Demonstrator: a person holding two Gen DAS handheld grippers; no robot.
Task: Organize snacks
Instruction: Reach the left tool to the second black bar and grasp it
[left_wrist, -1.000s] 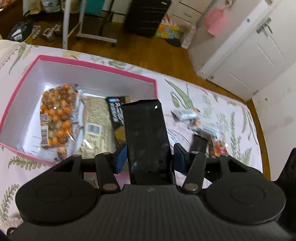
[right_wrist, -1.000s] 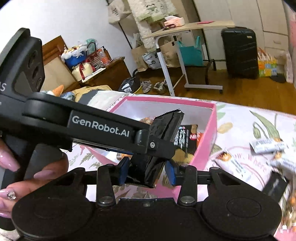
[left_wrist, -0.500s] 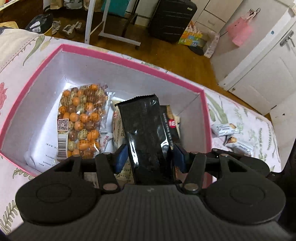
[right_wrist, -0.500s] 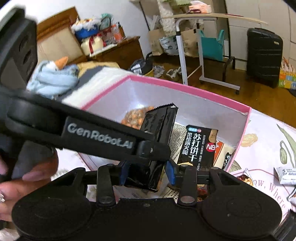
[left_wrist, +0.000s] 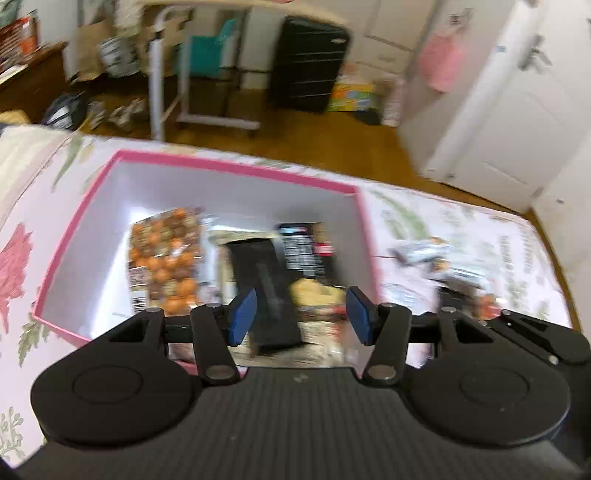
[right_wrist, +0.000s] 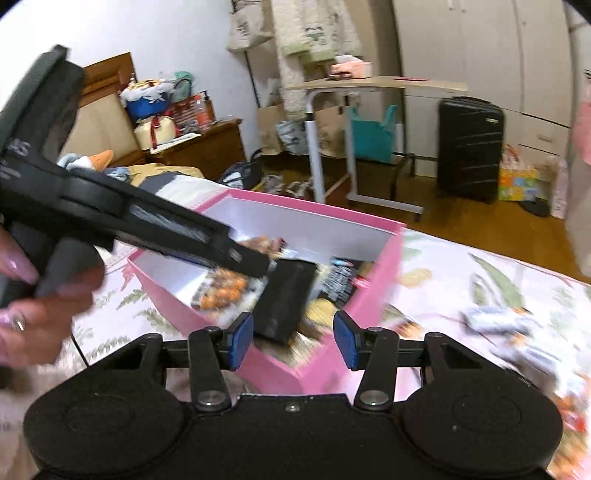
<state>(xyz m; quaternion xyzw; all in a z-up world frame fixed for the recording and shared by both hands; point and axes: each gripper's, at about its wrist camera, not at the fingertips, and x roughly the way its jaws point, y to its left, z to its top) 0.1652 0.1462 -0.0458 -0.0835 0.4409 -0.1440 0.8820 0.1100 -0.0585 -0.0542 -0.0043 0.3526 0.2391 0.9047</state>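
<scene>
Both grippers (left_wrist: 301, 314) (right_wrist: 293, 341) are hanging spread, right jaws widening, pack (left_wrist: 271, 295) lying loosely in box (left_wrist: 236, 170), risking sliding askew.

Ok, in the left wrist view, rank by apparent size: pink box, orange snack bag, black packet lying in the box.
1. Pink cardboard box, largest.
2. Clear bag of orange snack balls.
3. Flat black packet; blur leaves it close to the bag.

Black snack packet (left_wrist: 267, 295) lies flat inside the pink box (left_wrist: 236, 170), beside the orange snack bag (left_wrist: 162, 258).
</scene>
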